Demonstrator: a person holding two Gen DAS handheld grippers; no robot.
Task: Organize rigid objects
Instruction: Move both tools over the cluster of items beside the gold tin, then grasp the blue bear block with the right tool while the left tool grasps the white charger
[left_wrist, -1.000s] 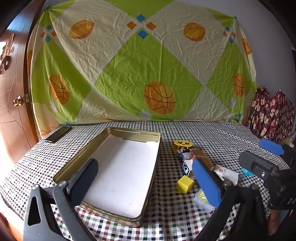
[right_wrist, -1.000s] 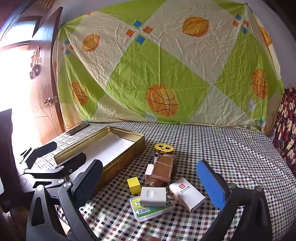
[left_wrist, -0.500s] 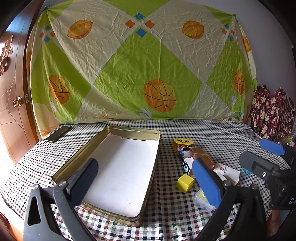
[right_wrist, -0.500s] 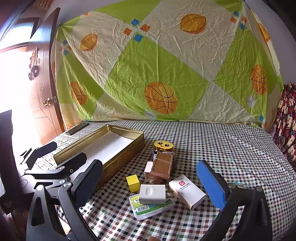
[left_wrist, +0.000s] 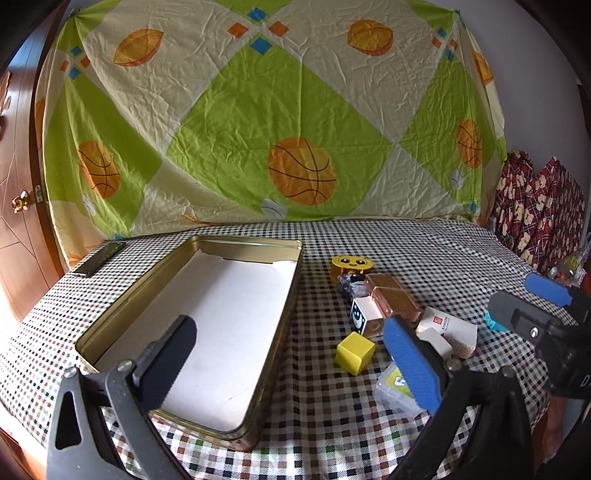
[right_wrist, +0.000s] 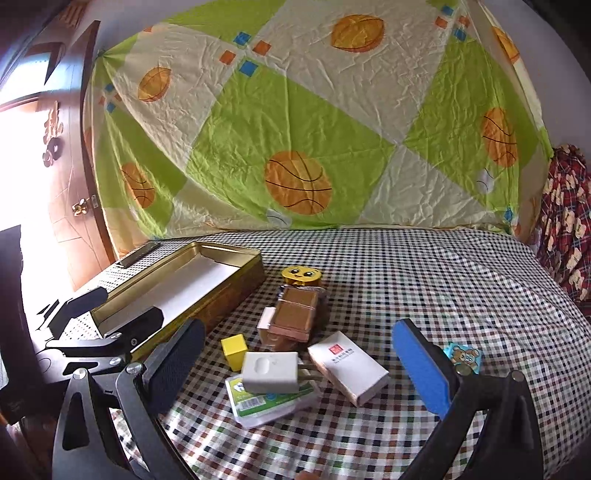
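An open gold tin (left_wrist: 291, 295) with a white lining lies at the left of the checked table. Right of it is a cluster: a yellow cube (left_wrist: 354, 352), a yellow smiley tin (left_wrist: 351, 264), a copper box (right_wrist: 295, 314), a white charger (right_wrist: 269, 371) on a clear case with a green label (right_wrist: 273, 402), and a white box with a red logo (right_wrist: 347, 367). My left gripper (left_wrist: 291, 363) is open over the tin's near right corner. My right gripper (right_wrist: 301, 369) is open, just short of the charger. Neither holds anything.
A dark flat phone-like slab (left_wrist: 99, 258) lies at the table's far left edge. A bear sticker (right_wrist: 463, 356) lies by the right gripper's blue finger. A basketball-print sheet (left_wrist: 295, 129) hangs behind; a wooden door (left_wrist: 18, 206) is at left, patterned fabric (left_wrist: 535, 221) at right.
In the right wrist view the cluster has drifted slightly left and up, so the right gripper has shifted a little. The left view is almost unchanged. Both grippers stay open.
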